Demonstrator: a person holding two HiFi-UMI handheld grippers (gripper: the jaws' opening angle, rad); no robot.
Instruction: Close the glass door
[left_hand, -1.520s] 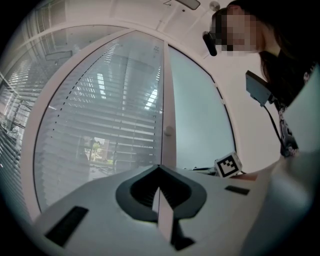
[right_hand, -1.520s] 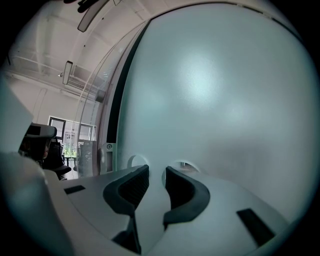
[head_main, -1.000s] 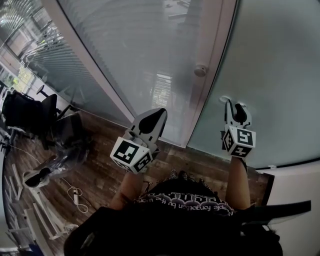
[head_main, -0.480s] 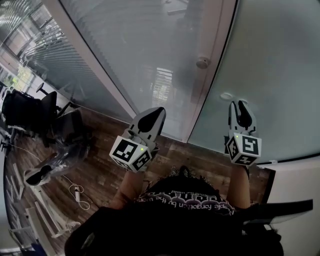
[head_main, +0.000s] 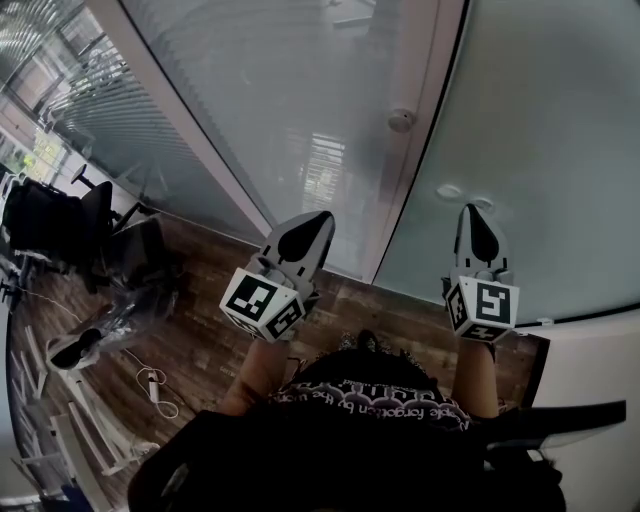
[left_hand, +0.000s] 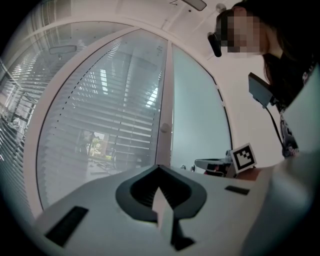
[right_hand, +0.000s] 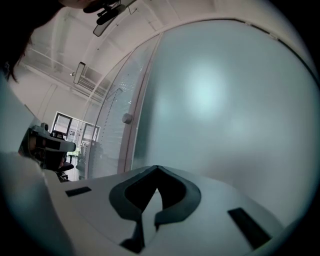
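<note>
Frosted glass, smooth and grey-green: the glass door (head_main: 540, 120) fills everything right of the pale upright post (head_main: 425, 80), with its edge running along it. A small oval fitting (head_main: 450, 192) sits on the pane just right of the post. My right gripper (head_main: 470, 212) points at the glass just below that fitting. Its jaws have just been closing and now meet at the tips, with nothing between them. My left gripper (head_main: 318, 222) hangs left of the post, before a pane backed with ribbed blinds (head_main: 250, 110), jaws pressed together and empty. A round button (head_main: 401, 120) sits on the post. The floor (head_main: 200, 340) is dark wood plank.
</note>
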